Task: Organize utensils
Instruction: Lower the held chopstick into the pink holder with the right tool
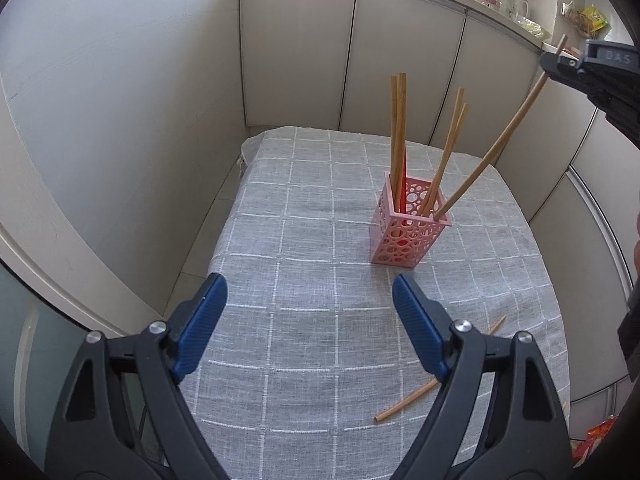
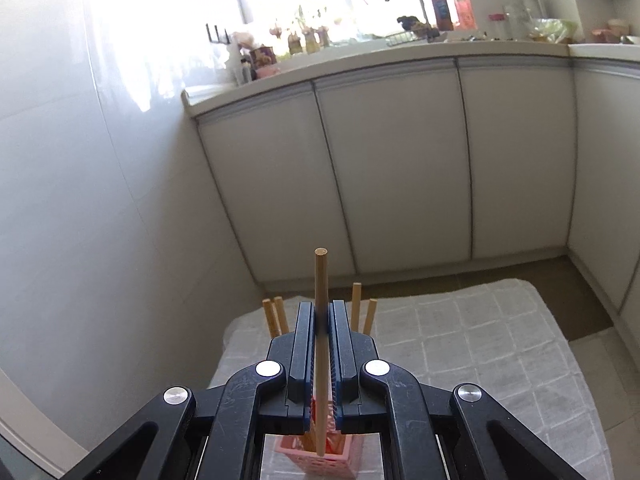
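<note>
A pink perforated holder (image 1: pixel 408 226) stands on the grey checked tablecloth (image 1: pixel 304 240) with several wooden chopsticks (image 1: pixel 398 136) upright in it. My right gripper (image 1: pixel 560 62) is shut on another chopstick (image 1: pixel 496 148) near its top end; the lower end rests inside the holder's near right corner. In the right wrist view the gripper (image 2: pixel 322 312) clamps that chopstick (image 2: pixel 321 280) above the holder (image 2: pixel 316 456). My left gripper (image 1: pixel 310 292) is open and empty above the cloth, in front of the holder. One loose chopstick (image 1: pixel 404 402) lies on the cloth, partly hidden behind the right finger.
White cabinet doors (image 1: pixel 404 56) and a white wall (image 1: pixel 120 100) close in the table at the back and left. The kitchen counter (image 2: pixel 380 56) carries a tap, jars and bottles. The table's right edge (image 1: pixel 560 320) drops to the floor.
</note>
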Available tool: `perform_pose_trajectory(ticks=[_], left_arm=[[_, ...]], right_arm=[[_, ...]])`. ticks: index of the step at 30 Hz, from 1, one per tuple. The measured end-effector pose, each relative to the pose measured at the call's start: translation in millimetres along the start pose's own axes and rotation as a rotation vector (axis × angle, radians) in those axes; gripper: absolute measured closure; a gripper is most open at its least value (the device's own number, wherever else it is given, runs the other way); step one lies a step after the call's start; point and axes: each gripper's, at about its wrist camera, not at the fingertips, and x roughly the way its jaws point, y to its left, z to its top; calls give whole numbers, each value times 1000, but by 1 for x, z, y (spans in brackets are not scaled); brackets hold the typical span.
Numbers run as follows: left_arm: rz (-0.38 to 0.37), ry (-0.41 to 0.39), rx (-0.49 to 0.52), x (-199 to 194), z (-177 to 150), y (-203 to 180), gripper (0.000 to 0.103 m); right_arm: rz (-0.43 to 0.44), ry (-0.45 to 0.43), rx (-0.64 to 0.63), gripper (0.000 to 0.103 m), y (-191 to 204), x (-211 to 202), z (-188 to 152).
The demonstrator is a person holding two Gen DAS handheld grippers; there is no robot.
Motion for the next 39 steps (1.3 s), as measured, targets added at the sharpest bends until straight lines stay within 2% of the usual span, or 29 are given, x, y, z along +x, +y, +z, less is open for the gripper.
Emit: perform_pose_trajectory(ticks=[4, 14, 20, 26, 31, 36, 39], left_arm=[[0, 8, 10, 3, -2, 3, 18], [-14, 15, -21, 4, -3, 10, 18], [-23, 17, -19, 4, -3, 8, 18], [-24, 21, -24, 4, -2, 9, 18], [-30, 25, -27, 5, -2, 7, 18], [-33, 27, -22, 5, -1, 5, 18], [-31, 28, -24, 6, -1, 6, 18]], right_arm=[[-40, 1, -63, 97, 13, 24, -2], [-59, -34, -63, 97, 17, 32, 10], [-80, -12, -41, 97, 12, 42, 10], [-52, -16, -5, 97, 4, 42, 9], [-63, 30, -56, 97, 9, 56, -4], [-73, 132, -117, 97, 18, 82, -25], [-57, 181, -106, 94, 17, 92, -35]])
